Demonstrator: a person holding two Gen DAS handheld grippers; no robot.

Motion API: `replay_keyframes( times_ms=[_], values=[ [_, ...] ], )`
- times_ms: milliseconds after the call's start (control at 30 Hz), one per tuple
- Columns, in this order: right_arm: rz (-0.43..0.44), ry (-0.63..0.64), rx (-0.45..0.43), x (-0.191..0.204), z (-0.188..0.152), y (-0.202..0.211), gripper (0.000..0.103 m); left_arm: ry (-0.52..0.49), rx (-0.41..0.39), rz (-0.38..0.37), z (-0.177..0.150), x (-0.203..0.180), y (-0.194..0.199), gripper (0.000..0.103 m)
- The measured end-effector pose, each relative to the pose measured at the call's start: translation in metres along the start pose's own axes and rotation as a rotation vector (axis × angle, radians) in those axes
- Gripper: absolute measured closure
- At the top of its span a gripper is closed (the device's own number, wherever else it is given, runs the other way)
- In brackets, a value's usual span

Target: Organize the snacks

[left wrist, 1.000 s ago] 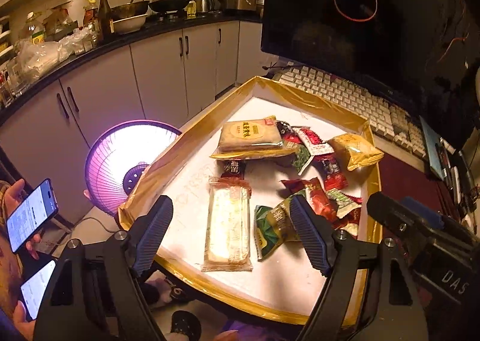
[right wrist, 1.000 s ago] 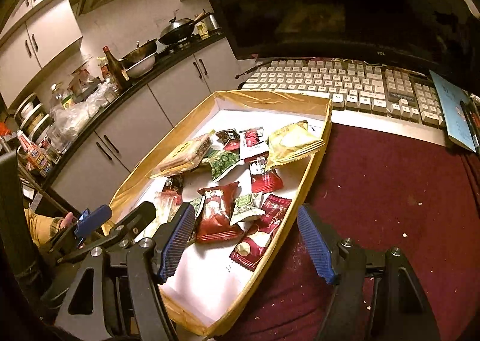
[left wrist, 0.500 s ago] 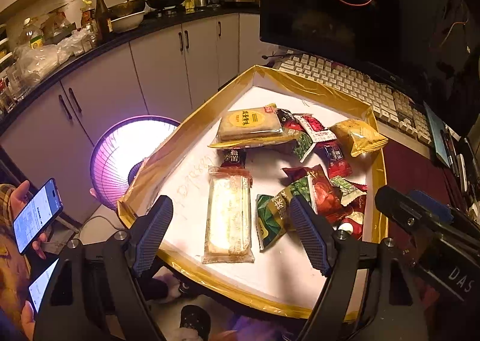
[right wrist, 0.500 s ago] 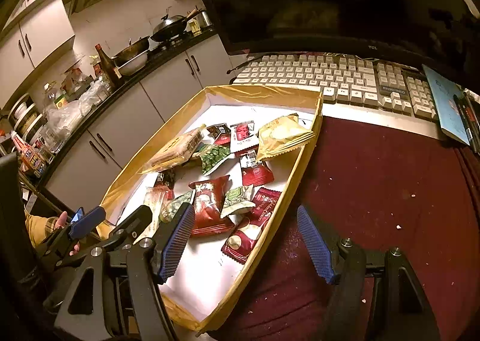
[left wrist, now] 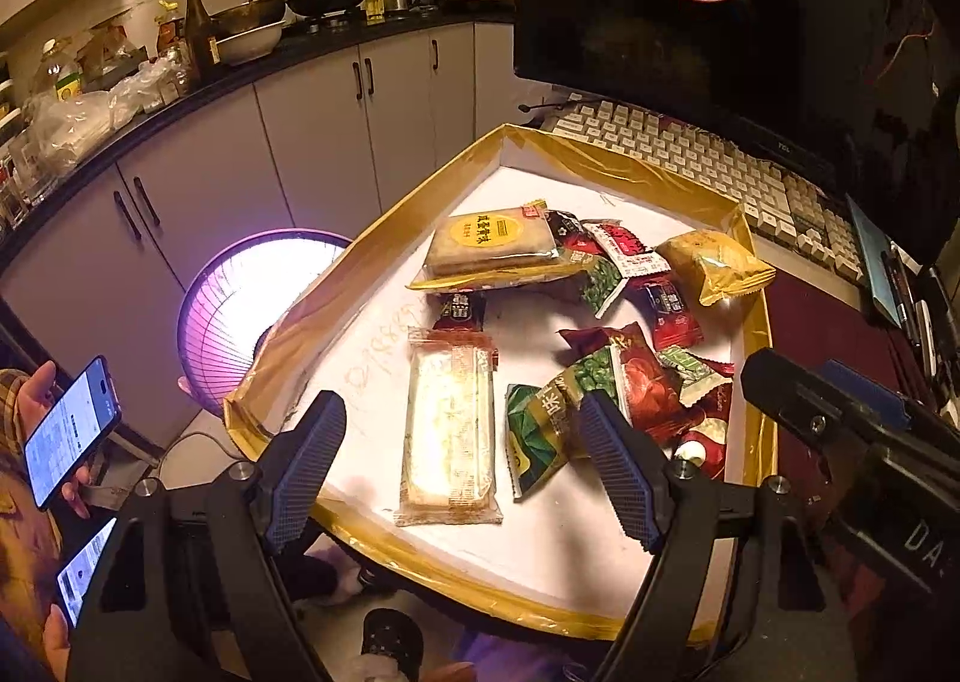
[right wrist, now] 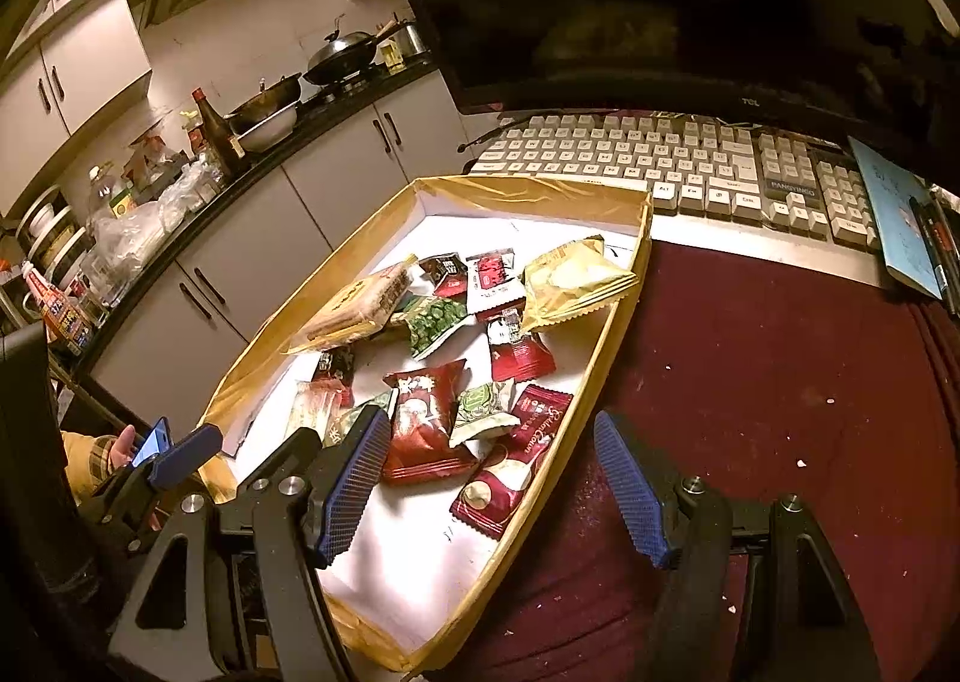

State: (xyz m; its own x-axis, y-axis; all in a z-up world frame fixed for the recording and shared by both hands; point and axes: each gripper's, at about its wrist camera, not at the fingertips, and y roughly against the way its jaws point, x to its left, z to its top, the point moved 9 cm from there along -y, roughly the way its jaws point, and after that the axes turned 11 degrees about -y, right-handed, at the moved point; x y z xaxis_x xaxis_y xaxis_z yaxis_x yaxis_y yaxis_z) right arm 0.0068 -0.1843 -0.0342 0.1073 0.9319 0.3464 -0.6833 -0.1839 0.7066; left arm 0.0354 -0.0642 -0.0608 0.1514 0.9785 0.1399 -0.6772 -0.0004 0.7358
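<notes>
I have both grippers wide open and empty, poised above the near end of the tray point(left wrist: 600, 157). The left gripper point(left wrist: 462, 463) frames the long clear pack point(left wrist: 450, 424), which lies flat on the white tray floor, apart from the rest. The right gripper point(right wrist: 489, 487) straddles the tray's right wall, with the dark red sachet point(right wrist: 510, 463) between its fingers and below them.

All the snacks lie loose inside the tray: a flat cake pack point(left wrist: 492, 244) and a puffy yellow bag point(left wrist: 714, 265) toward the far end, small red and green packets overlapping in the middle.

I judge these as light, crinkly and slippery film packs. The puffy bag will squash, and the cakes may crumble. I would pinch the long pack across its narrow width near the middle, and take the sachets by a sealed edge.
</notes>
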Motion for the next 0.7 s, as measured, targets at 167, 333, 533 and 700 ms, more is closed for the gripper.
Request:
replay_keyframes(
  times_ms=[167, 333, 533, 700],
  values=[
    [0.006, -0.01, 0.008, -0.0005, 0.0001, -0.0035, 0.03, -0.001, -0.002, 0.003, -0.0011, 0.0005, 0.0007, 0.022],
    [0.003, 0.002, 0.0, 0.0036, 0.0008, -0.0023, 0.03, -0.003, -0.005, 0.003, -0.0001, 0.0018, 0.0002, 0.022],
    [-0.003, -0.001, 0.002, 0.0039, 0.0007, -0.0037, 0.03, -0.002, -0.009, -0.001, 0.0006, 0.002, 0.0003, 0.022],
    [-0.003, -0.005, 0.001, 0.0027, 0.0022, -0.0036, 0.03, 0.0, -0.003, -0.002, 0.0003, 0.0025, -0.0003, 0.022]
  ],
)
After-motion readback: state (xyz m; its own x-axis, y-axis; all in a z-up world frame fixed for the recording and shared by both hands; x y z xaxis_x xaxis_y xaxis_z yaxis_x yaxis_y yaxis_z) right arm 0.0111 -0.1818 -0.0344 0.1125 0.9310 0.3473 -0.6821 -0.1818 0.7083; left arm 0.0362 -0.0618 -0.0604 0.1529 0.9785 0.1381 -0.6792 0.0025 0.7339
